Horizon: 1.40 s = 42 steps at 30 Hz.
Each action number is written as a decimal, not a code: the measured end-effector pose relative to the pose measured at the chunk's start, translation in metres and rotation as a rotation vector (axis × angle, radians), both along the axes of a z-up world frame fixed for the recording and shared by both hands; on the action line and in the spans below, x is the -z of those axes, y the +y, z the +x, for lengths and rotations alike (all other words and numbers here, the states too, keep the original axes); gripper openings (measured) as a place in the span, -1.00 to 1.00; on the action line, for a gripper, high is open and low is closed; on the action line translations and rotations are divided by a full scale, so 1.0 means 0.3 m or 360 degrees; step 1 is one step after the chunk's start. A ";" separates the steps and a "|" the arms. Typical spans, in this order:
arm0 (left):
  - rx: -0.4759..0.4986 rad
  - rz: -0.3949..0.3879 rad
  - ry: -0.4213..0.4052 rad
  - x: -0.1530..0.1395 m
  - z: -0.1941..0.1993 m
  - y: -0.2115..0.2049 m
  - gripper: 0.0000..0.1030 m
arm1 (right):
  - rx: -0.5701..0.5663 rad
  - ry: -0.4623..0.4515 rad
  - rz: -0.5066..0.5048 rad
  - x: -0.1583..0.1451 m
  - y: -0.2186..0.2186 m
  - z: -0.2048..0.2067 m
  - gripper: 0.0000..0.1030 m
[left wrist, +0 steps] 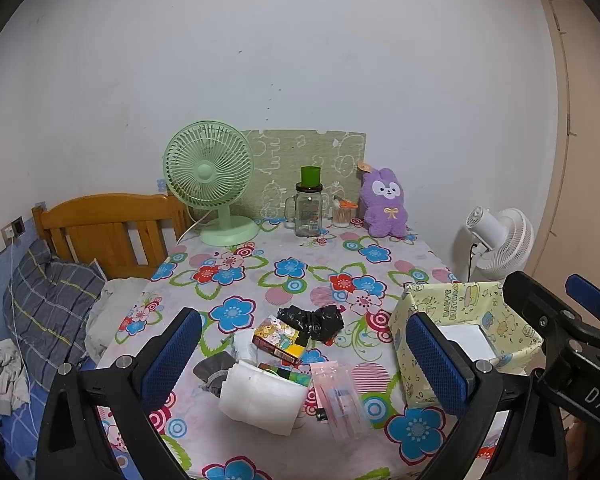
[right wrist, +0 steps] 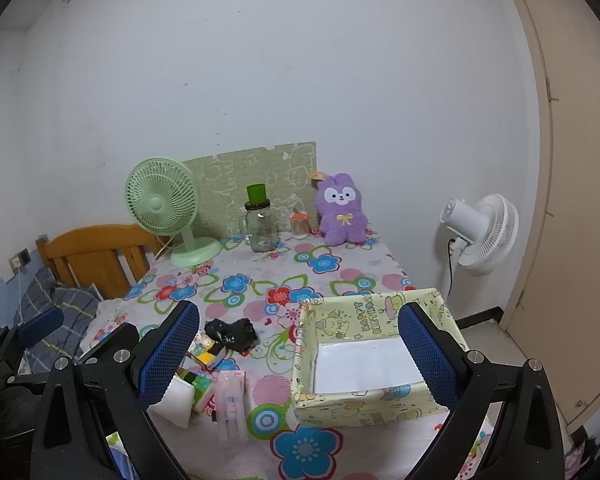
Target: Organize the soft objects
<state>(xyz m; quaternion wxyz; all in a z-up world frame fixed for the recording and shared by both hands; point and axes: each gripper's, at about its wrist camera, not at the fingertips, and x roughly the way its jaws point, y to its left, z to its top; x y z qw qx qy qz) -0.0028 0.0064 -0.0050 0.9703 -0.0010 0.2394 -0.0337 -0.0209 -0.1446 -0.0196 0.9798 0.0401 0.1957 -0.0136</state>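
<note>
On a flower-print tablecloth (left wrist: 300, 264), a small heap of soft things lies near the front edge: a white foam pad (left wrist: 260, 396), a crumpled black plastic bag (left wrist: 312, 322), a grey cloth bundle (left wrist: 214, 370), a cartoon-printed carton (left wrist: 278, 338) and a clear pink packet (left wrist: 340, 398). Just to their right stands an open yellow "Happy Birthday" box (right wrist: 364, 400), its white floor bare. The left gripper (left wrist: 312, 360) hangs spread wide over the heap, grasping nothing; the right gripper (right wrist: 300, 352) is likewise released, its fingers straddling the box's near left corner. At the table's far edge stand a green desk fan (left wrist: 212, 184), a glass mug jar (left wrist: 309, 210) and a purple plush rabbit (left wrist: 384, 204). A white fan (right wrist: 480, 232) stands beyond the table.
</note>
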 end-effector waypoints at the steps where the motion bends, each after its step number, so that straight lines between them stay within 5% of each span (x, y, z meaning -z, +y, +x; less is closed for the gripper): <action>1: 0.0000 0.0001 0.0000 0.000 0.000 0.000 0.99 | -0.0001 -0.0002 0.0000 0.001 0.001 0.000 0.96; 42: -0.0005 -0.0008 0.0016 0.018 0.028 0.005 0.85 | -0.0011 0.0031 0.0002 0.012 0.017 0.029 0.85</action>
